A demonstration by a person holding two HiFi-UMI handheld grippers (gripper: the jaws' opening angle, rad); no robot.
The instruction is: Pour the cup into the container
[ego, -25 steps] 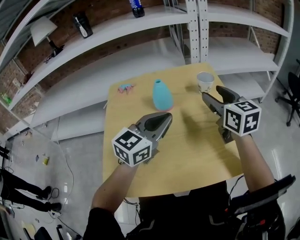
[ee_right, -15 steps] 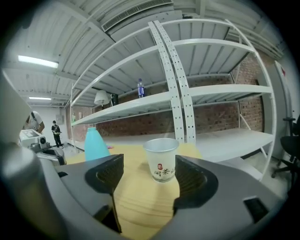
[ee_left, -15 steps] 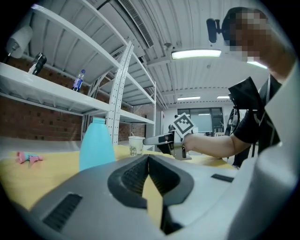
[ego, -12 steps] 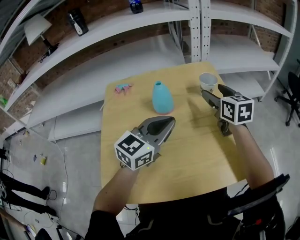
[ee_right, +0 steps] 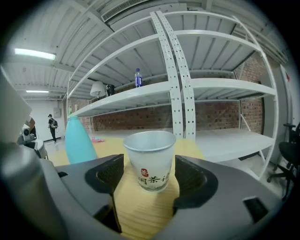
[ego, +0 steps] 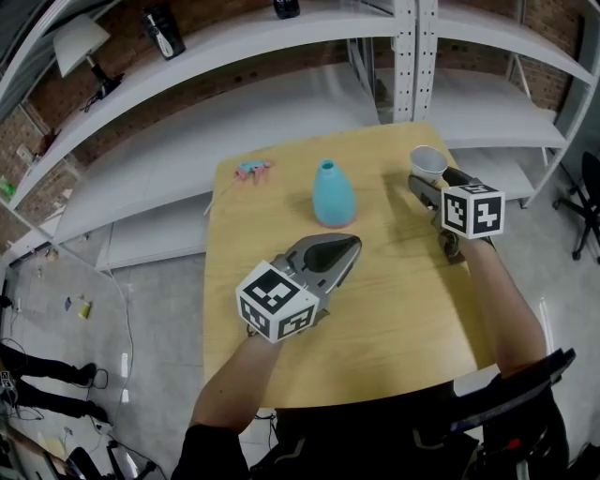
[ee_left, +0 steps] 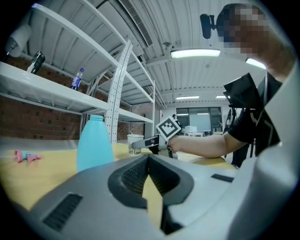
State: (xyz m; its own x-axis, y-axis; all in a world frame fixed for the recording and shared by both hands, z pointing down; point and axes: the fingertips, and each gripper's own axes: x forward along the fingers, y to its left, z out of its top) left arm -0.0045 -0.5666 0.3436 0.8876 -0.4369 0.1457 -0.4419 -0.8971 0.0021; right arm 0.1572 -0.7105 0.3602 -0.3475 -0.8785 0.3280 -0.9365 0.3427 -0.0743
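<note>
A white paper cup (ego: pixel 427 163) (ee_right: pixel 150 158) stands upright near the far right corner of the wooden table (ego: pixel 394 300). My right gripper (ego: pixel 432 179) (ee_right: pixel 149 177) is open, with one jaw on each side of the cup; the pads stand a little apart from its wall. The light blue bottle-shaped container (ego: pixel 333 195) (ee_right: pixel 78 140) stands upright to the cup's left, mid-table at the back. My left gripper (ego: pixel 349 249) (ee_left: pixel 149 160) hovers in front of the container, shut and holding nothing. From the left gripper view I see the container (ee_left: pixel 95 143) and the cup (ee_left: pixel 134 142) behind it.
A small pink object (ego: pixel 251 170) lies at the table's far left corner. White metal shelving (ego: pixel 412 56) stands behind the table, with a bottle (ego: pixel 286 7), a dark cylinder (ego: pixel 162 33) and a lamp (ego: pixel 75 52) on it. An office chair (ego: pixel 586 202) is at the right.
My right gripper moved forward to the cup with its jaws spreading, and now the cup sits between them. The left gripper has hardly moved.
</note>
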